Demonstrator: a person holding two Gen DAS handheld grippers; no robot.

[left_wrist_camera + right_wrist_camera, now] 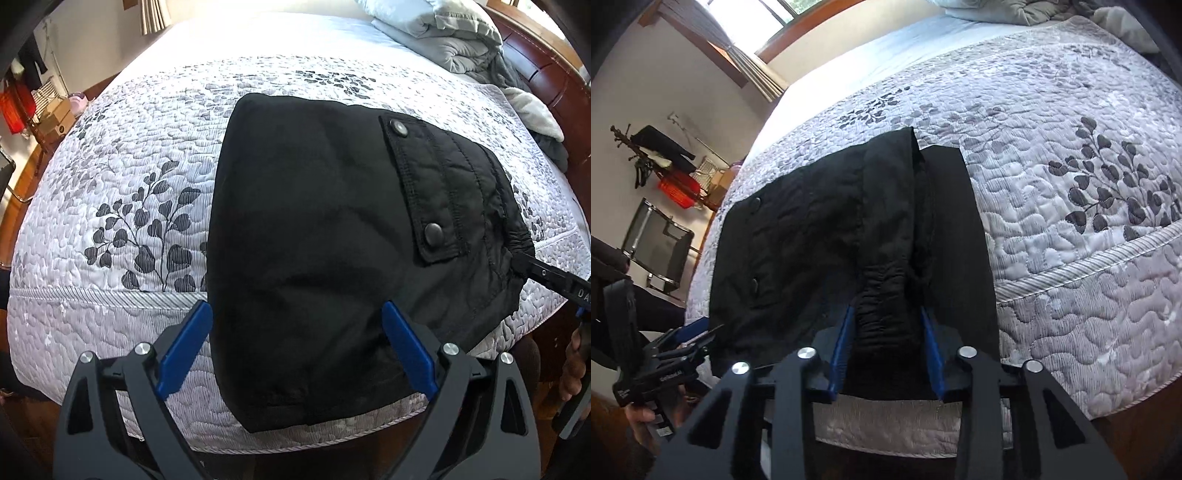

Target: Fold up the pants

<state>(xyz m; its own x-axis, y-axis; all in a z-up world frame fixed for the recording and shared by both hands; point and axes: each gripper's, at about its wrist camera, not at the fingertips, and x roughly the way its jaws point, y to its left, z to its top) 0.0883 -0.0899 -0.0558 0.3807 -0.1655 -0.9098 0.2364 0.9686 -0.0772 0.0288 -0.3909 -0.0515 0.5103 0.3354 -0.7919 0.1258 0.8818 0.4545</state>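
Black pants (314, 229) lie folded into a thick bundle on the quilted bed, with a flap pocket and two snap buttons (432, 232) on top. My left gripper (297, 325) is open, its blue fingers (184, 354) straddling the near end of the bundle. My right gripper (888, 325) has its blue fingers (842, 350) closed around the gathered elastic waistband (882, 295) at the bundle's edge. The right gripper's tip also shows in the left wrist view (539, 271), pinching the waistband. The pants also show in the right wrist view (820, 236).
The bed has a white quilt with grey leaf print (147, 221). Grey bedding is piled at the headboard (454, 33). A wooden bed frame (546, 62) runs along the far side. A coat rack, red basket (677, 190) and chair stand beyond the bed.
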